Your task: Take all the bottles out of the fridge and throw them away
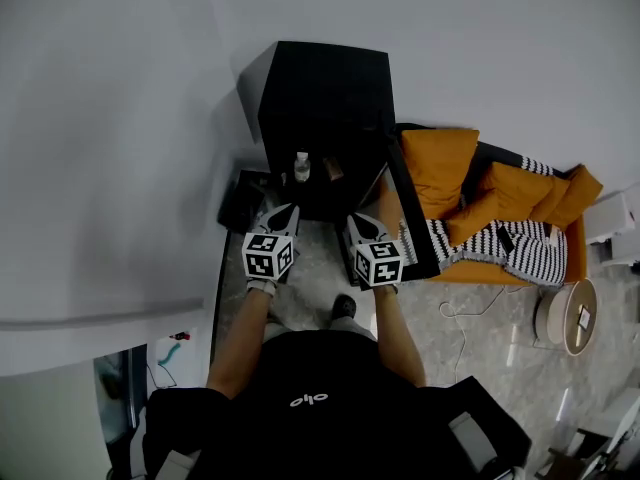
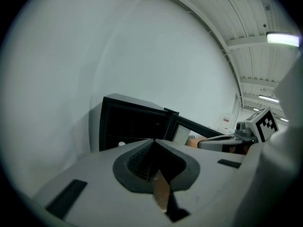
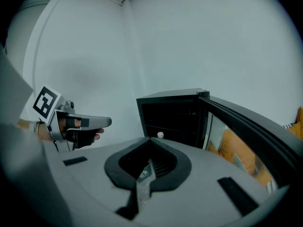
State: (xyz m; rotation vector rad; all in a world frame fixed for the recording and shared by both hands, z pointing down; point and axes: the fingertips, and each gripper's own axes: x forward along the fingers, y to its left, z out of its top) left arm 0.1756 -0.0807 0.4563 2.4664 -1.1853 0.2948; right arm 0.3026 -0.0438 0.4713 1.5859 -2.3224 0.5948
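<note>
Bottle (image 1: 301, 166), clear with white cap, inside boxy black fridge (image 1: 320, 98), left tongs (image 1: 289, 209) and right tongs (image 1: 362, 221) pressed together, empty

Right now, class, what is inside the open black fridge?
One clear bottle with a white cap stands near the front of the fridge. Farther in, it is dark and covered by its top; other bottles cannot be ruled out.
</note>
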